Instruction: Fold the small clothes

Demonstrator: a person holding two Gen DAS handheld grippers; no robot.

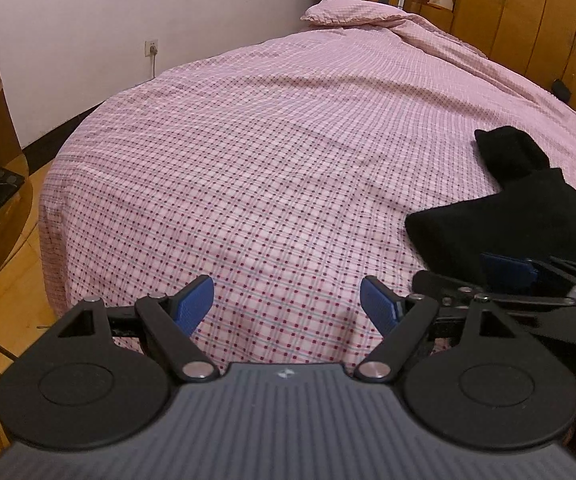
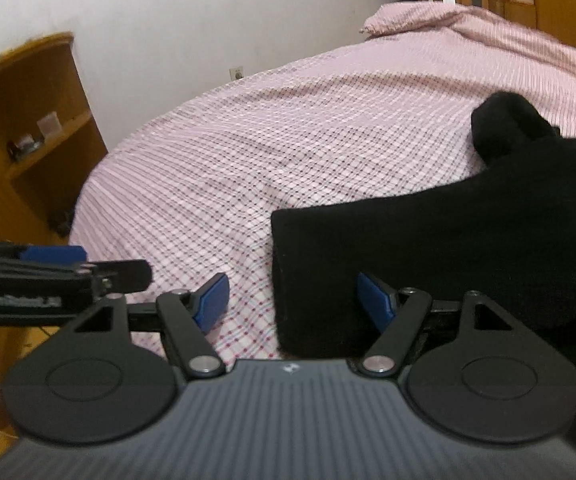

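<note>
Left gripper (image 1: 287, 304) wide open over checked bedsheet (image 1: 268, 152), right gripper (image 2: 291, 300) open, straddling black garment (image 2: 447, 248) edge

Pink checked bedspread (image 1: 268, 152), pillow (image 1: 351, 10) at its far end, wooden shelf (image 2: 36, 120), wardrobe (image 1: 527, 12), wall socket (image 1: 151, 47).

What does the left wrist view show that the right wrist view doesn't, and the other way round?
Left wrist only: wooden wardrobe doors beyond the bed, bare bedspread between the open left gripper. Right wrist only: a near corner of the black garment lying between the open right gripper. Both: pink checked bedspread, pillow, wall socket, wooden shelf unit.
</note>
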